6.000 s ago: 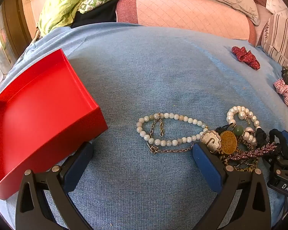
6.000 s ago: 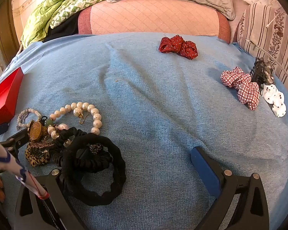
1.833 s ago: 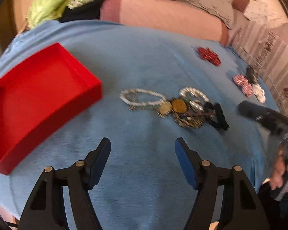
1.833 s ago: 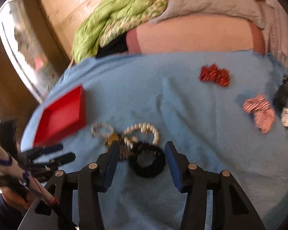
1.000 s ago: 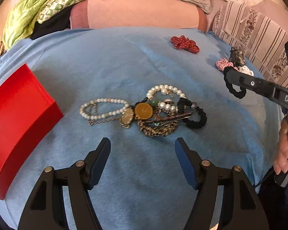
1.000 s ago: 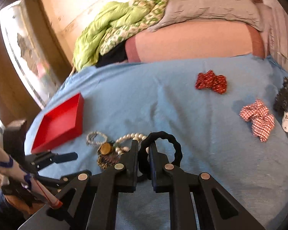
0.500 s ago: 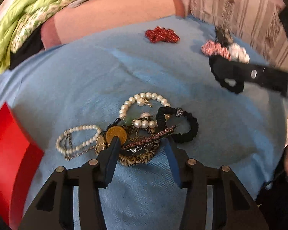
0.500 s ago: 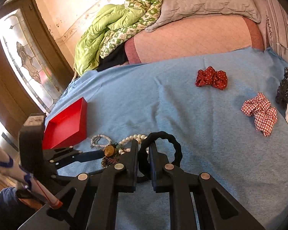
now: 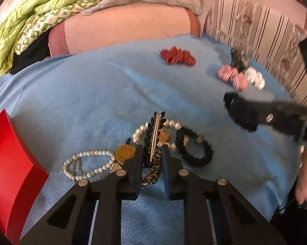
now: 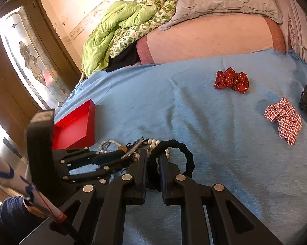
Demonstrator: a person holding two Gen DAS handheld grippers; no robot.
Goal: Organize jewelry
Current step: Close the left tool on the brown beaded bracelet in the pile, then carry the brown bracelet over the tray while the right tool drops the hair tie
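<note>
Two grippers are busy beside the red tray (image 9: pixel 12 167). Our right gripper (image 10: pixel 152 163) pinches a black hair tie (image 10: pixel 186 153); our left gripper (image 9: pixel 150 157), jaws just closing, nips a leaf-trimmed hair clip (image 9: pixel 155 130) from the jewelry pile (image 9: pixel 133 153). We should lift slowly so snagged pearls drop free.

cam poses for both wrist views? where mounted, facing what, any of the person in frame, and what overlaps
Left wrist: on left gripper, angled down at the jewelry pile; jaws have just been closing on a hair clip; a hand at right.
Right wrist: on right gripper, shut on a black hair tie; sleeve lower left.
Shared: pile, red tray, blue blanket.
</note>
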